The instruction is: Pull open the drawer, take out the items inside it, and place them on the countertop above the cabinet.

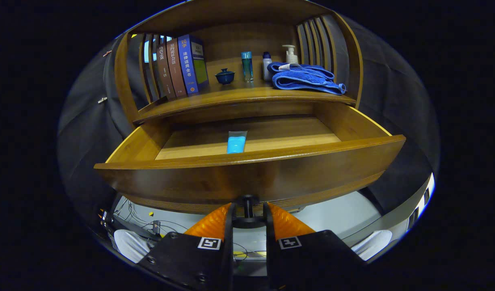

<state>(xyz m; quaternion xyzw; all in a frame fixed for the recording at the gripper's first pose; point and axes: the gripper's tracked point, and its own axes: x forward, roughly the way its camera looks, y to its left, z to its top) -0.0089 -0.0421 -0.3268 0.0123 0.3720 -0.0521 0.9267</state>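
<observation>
The cabinet (344, 60) is standing beyond the fingers, curved, dark-stained and glossy, its slatted sides framing a countertop (239, 95). On that top, books (182, 66) are leaning upright beside a small lidded cup (225, 76), a few bottles (247, 66) and a folded terry towel (304, 77).

The drawer (247, 178) is sitting well open, its bowed front smooth and varnished and its floor paler. The gripper (248, 216) is pinching the knob (247, 204), both fingers closed narrowly on its thin stem.

The pull looks about done, so I judge the step in hand is letting go: spread the fingers fully, back straight off so the knob's flared cap isn't snagging, then lift over the drawer front.

A tube (236, 142), flat, soft and slick-looking, is lying on the drawer floor near the front wall, its lower end hidden. Gripping it across its narrow width should be steadiest.
</observation>
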